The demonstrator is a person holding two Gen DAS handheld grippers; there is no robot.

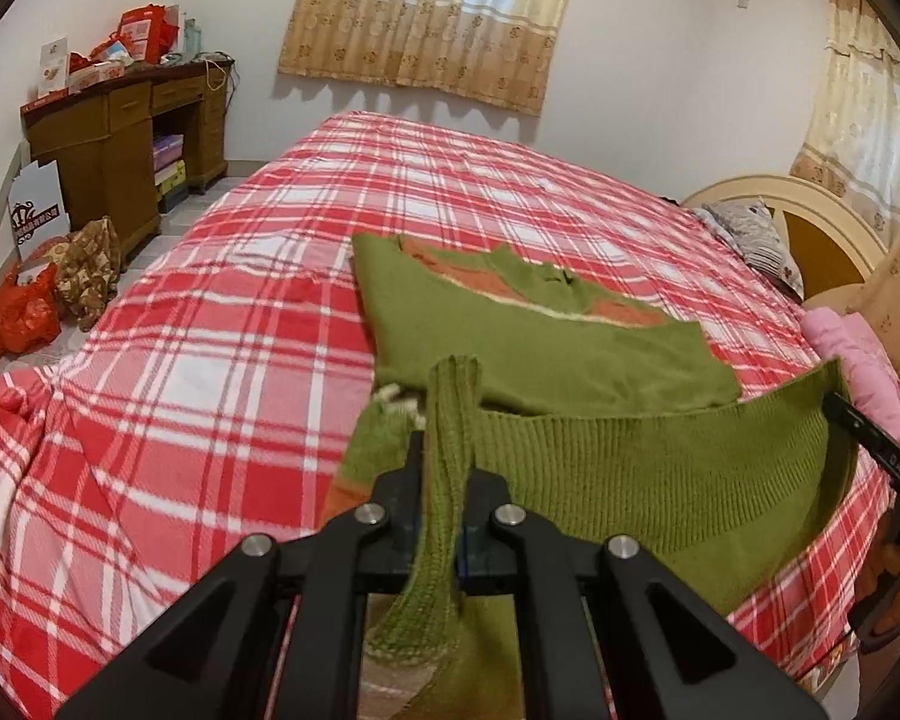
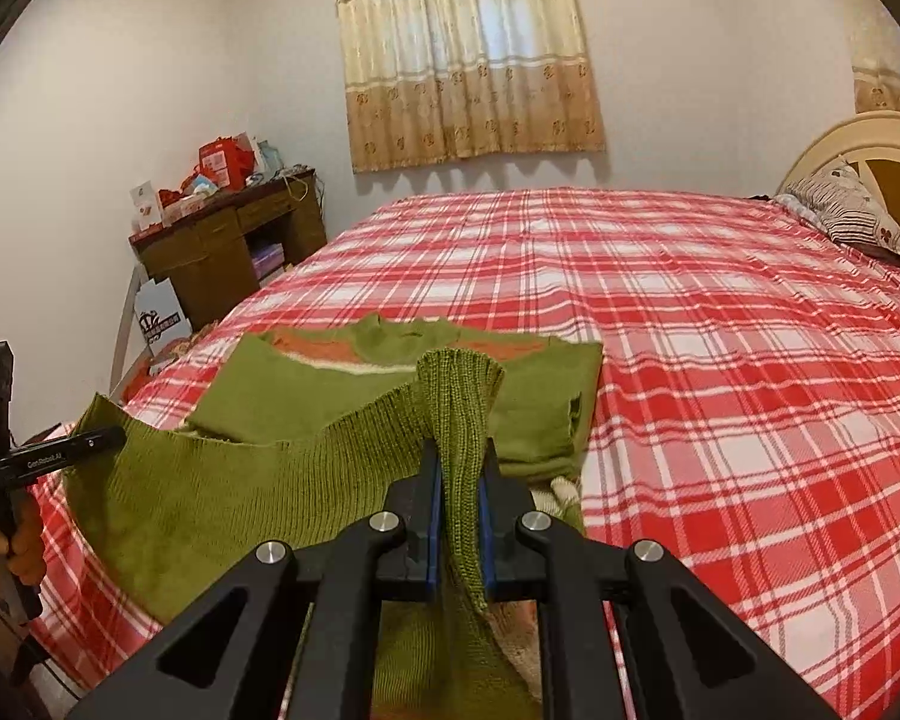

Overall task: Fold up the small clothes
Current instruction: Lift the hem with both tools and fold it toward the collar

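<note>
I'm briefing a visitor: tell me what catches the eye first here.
The red plaid bedspread fills the room. On its near side lies a green sweater with orange bands, its ribbed hem lifted and stretched between the left gripper and right gripper, both clamped on it.

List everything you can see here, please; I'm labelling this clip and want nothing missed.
Sweater: one, green knit with orange and cream bands, on the near part of the bed, its ribbed hem lifted.
Bed cover: one, red and white plaid, over the bed.
Headboard: one, cream, far right.
Pillow: one, grey patterned, at the headboard.
Pink bedding: one, right edge.
Desk: one, brown wood, left wall, red boxes on top.
Red bag: one, on the floor.
Curtains: beige, on the windows.
Left gripper: black, jaws shut on the hem.
Right gripper: black, blue pads, jaws shut on the hem.
</note>
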